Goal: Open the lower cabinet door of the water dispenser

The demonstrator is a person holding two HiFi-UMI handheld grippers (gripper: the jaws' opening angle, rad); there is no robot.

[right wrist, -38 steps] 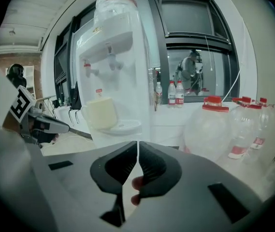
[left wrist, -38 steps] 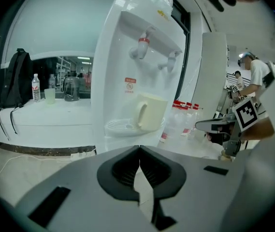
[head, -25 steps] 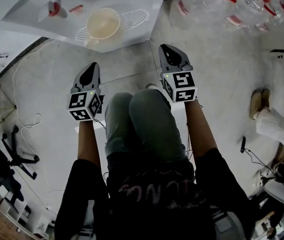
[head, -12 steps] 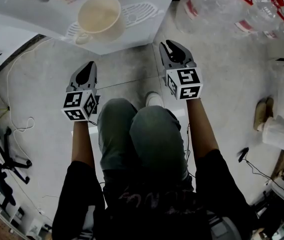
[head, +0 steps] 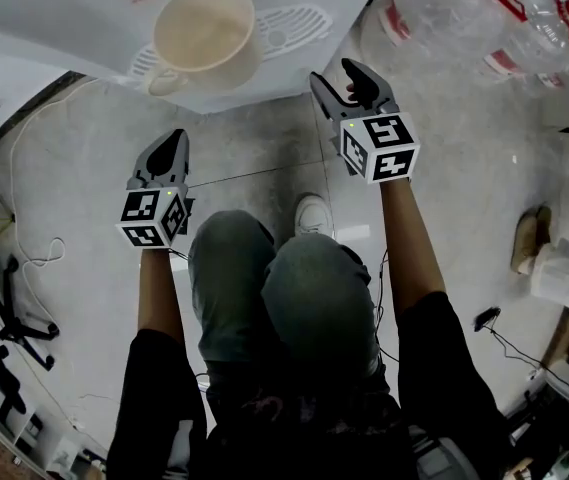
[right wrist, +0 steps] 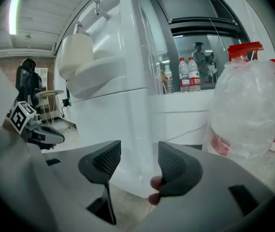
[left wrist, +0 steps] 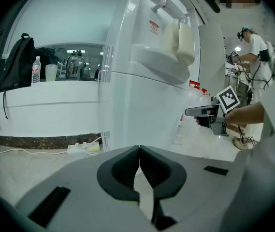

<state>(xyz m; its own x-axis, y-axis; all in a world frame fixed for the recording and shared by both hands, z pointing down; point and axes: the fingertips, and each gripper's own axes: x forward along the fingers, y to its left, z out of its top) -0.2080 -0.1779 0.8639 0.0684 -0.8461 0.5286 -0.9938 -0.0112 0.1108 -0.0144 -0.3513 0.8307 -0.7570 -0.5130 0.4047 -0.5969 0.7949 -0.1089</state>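
Nothing's opened yet — the lower cabinet door (right wrist: pixel 112 127) of the water dispenser (left wrist: pixel 127 37) looks shut, low down in front. The right tool (right wrist: pixel 137 158) has just been opening, jaws wide with nothing between them, aimed at the cabinet's corner; the left tool (left wrist: pixel 139 149) is pinched closed, empty. Reaching, gripping, pulling all remain.

Cool, even indoor light, faint shadows. Gripper views bulge, darkening at the edges; the water dispenser (left wrist: pixel 142 95) looks overexposed.
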